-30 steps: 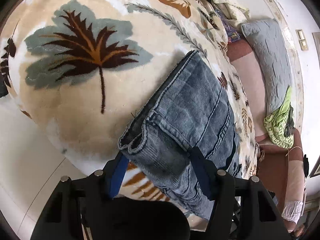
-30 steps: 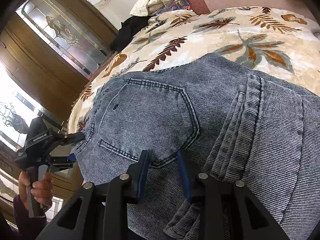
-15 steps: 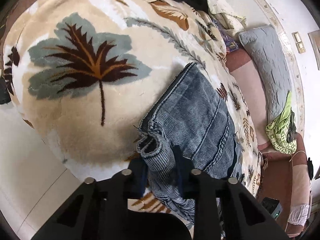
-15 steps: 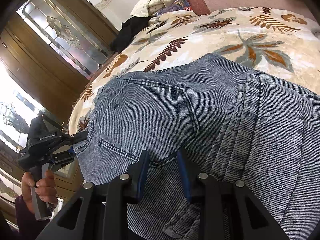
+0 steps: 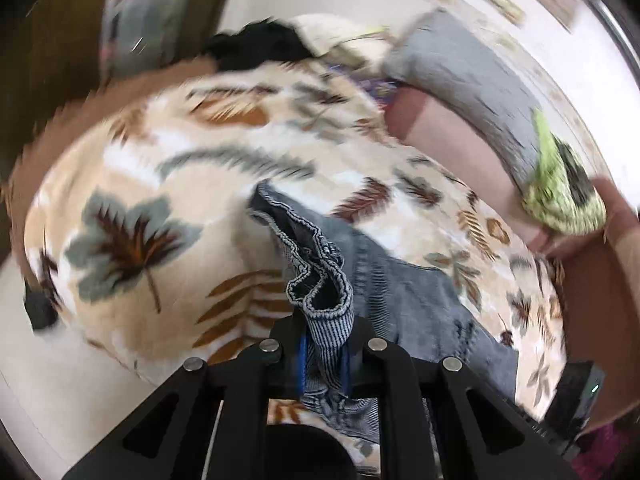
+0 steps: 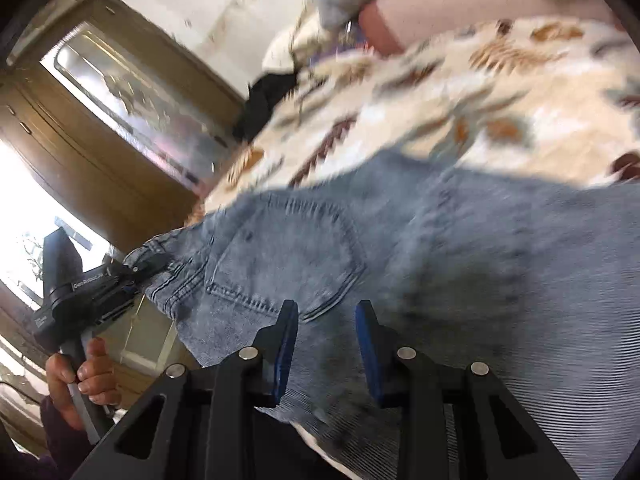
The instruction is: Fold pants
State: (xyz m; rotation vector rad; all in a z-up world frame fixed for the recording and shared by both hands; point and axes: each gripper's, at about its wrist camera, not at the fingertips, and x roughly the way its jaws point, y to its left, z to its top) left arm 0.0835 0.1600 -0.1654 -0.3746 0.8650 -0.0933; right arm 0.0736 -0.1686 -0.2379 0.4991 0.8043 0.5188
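Observation:
Blue denim pants (image 5: 404,292) lie on a leaf-print blanket (image 5: 160,160) on a bed. My left gripper (image 5: 325,332) is closing its jaws on a bunched edge of the denim, which is pinched between the blue pads and lifted off the blanket. The right wrist view shows that left gripper (image 6: 134,270) at the pants' left corner, held by a hand (image 6: 80,376). My right gripper (image 6: 325,316) sits at the lower edge of the back pocket (image 6: 288,256), its narrow gap filled with pants (image 6: 460,240) fabric that moves along with it.
A grey pillow (image 5: 460,68), a green cloth (image 5: 560,188) and a black garment (image 5: 260,48) lie at the far side of the bed. A wooden cabinet with glass doors (image 6: 120,100) stands left of the bed. Pale floor (image 5: 60,380) shows below the bed's edge.
The left jaws went from wide open around the denim edge to pinched on it, then lifted and rolled. The right gripper shifted with the pants; both views are now blurred.

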